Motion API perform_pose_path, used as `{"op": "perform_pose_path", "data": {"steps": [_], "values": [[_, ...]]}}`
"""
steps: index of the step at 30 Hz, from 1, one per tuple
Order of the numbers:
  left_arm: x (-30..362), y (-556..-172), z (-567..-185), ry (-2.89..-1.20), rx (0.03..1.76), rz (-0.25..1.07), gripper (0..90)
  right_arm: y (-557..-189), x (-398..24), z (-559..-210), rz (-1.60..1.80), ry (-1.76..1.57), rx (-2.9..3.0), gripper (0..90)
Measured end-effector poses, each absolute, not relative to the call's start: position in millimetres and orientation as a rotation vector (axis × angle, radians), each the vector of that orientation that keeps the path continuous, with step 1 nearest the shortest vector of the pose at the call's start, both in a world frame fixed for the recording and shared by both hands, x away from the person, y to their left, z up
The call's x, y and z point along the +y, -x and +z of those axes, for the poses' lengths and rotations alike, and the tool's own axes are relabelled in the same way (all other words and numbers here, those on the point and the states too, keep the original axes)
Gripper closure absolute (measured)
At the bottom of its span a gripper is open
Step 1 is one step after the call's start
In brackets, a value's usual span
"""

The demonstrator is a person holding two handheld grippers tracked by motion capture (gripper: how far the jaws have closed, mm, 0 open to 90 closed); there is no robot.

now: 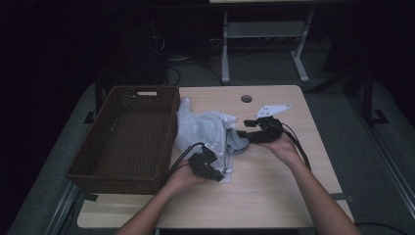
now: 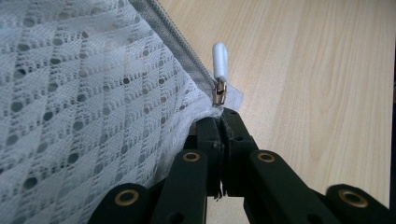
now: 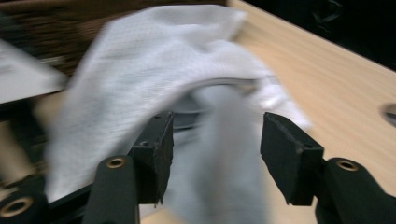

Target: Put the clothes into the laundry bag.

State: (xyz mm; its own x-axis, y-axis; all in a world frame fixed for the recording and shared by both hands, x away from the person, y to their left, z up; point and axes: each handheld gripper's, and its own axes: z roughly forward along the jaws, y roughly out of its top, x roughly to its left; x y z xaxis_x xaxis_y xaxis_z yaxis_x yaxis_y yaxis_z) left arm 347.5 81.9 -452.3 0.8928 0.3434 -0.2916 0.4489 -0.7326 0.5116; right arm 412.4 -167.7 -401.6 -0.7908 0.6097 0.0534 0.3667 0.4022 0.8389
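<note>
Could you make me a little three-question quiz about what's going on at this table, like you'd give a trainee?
1. True or false: the left gripper is clamped on the corner of the white mesh laundry bag beside its zipper pull.
2. How do the right gripper's jaws stand? A) pressed together B) apart, with grey cloth between them C) apart around the basket's rim
3. Fill in: the bag lies on the wooden table, on the ____ side of the brown wicker basket in the high view.

Key: 1 true; 2 B; 3 right.
</note>
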Motion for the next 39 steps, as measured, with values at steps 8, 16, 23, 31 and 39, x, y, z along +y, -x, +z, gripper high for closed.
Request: {"op": "perform_pose_path", "data": {"steps": [8,16,23,31,39], "values": [[82.9,-347.9,-452.5,-2.458,0.57,-0.246,87.6,-487.9,-161.3,-432.1,1.21,-0.975,2.391,50.3],[86.3,-346.6,-451.7,-2.454,0.575,-0.246,87.7,-523.8,-140.5,-458.4,1.152,-1.027,2.458,52.9],[88.1,-346.3,-451.1,-2.449,0.583,-0.237,87.7,-528.9,-133.7,-469.7,1.072,-1.041,2.55,87.8],[90.3,-347.6,-449.2,-2.433,0.61,-0.218,87.7,-502.5,-162.6,-452.8,1.052,-1.008,2.516,88.6],[94.1,-351.4,-448.3,-2.407,0.672,-0.193,87.7,-455.3,-202.3,-440.1,1.023,-1.02,2.491,88.6]]}}
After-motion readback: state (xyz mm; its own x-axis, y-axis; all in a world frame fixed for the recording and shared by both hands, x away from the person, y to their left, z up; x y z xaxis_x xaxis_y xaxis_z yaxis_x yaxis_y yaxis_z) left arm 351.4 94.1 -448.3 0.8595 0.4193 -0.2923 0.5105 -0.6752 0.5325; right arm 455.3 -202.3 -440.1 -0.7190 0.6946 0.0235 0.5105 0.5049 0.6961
